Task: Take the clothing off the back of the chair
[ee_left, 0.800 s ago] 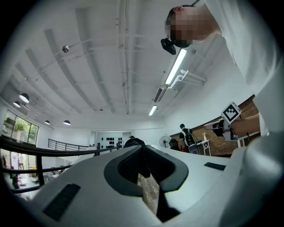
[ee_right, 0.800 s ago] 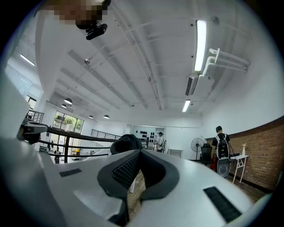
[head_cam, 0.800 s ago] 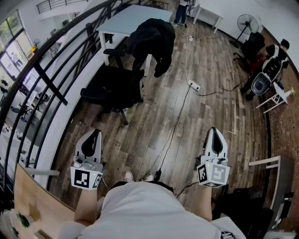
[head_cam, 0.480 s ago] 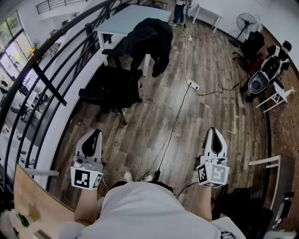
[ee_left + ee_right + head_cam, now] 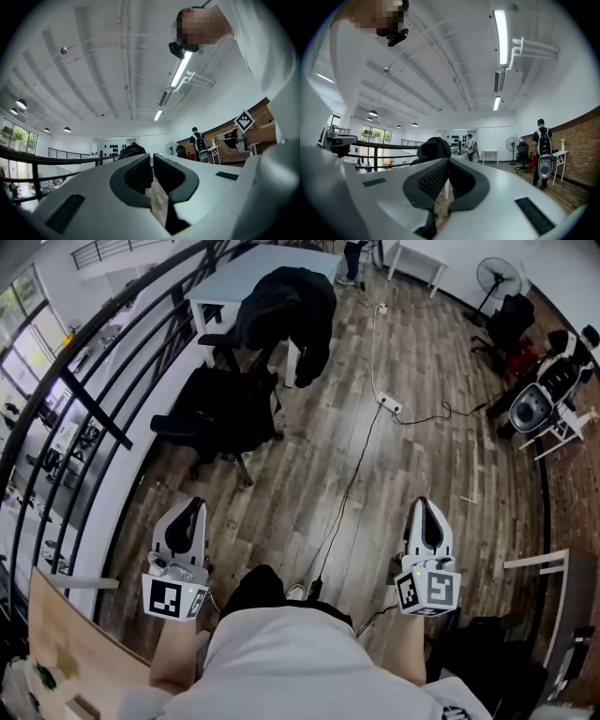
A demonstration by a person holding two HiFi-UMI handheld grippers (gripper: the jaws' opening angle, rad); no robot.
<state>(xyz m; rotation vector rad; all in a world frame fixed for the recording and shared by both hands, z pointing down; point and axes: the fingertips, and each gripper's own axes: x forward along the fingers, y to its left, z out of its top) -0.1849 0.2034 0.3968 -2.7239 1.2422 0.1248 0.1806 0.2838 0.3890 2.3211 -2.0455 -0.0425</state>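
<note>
1. The left tongs (image 5: 187, 512) are held low on the near side of the chair (image 5: 220, 413), well apart from it. Their jaws are drawn together with nothing between them.
2. The chair is a black office chair on the wooden floor, with a pale tabletop (image 5: 234, 277) just behind it.
3. The clothing, a dark jacket (image 5: 286, 306), is draped over the chair's back on the far side of the seat. Most of it is bunched over the top, and a sleeve or hem droops down the chair's right side.
4. The jacket looks soft, limp and fairly bulky, so it will probably sag and trail once lifted. It could also snag on the chair's back or an armrest.
5. The best hold is likely the thick fold at the top of the chair's back. One pair of tongs should pinch near each shoulder and lift up before pulling clear, since the chair may swivel or roll under a sideways tug.
6. A cable (image 5: 352, 484) runs along the floor to the right of the chair, across the walking path.
7. The right tongs (image 5: 428, 517) are on the near side, right of the chair and well apart from it. They are closed and empty.
</note>
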